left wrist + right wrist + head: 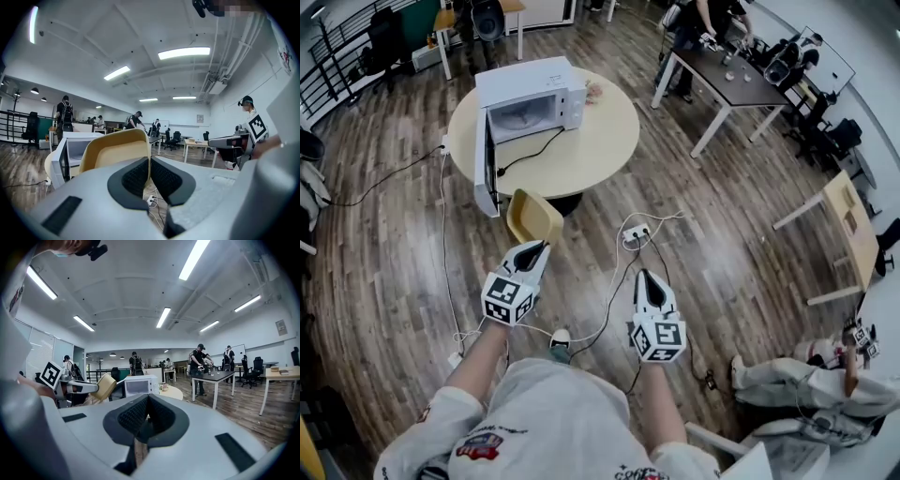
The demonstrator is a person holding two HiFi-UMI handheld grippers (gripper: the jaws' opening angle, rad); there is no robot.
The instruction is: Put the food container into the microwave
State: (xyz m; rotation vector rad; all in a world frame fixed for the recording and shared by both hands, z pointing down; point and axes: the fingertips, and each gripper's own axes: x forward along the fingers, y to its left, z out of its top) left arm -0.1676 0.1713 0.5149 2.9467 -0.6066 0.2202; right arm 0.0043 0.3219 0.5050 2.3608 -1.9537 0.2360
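Lighting is bright and even throughout, supplied by long ceiling strip lights (183, 53), which burn out to pure white in both gripper views. Shadows are soft and faint. The round table (600, 141) reads pale and slightly washed. The wooden floor (394, 244) carries a mild sheen. All three views show strong fisheye bending of straight lines toward the edges. The gripper views have black vignetted corners. There, the near grey casing of the left gripper (150, 161) and the right gripper (147, 401) is slightly soft, while the far room is reasonably sharp.
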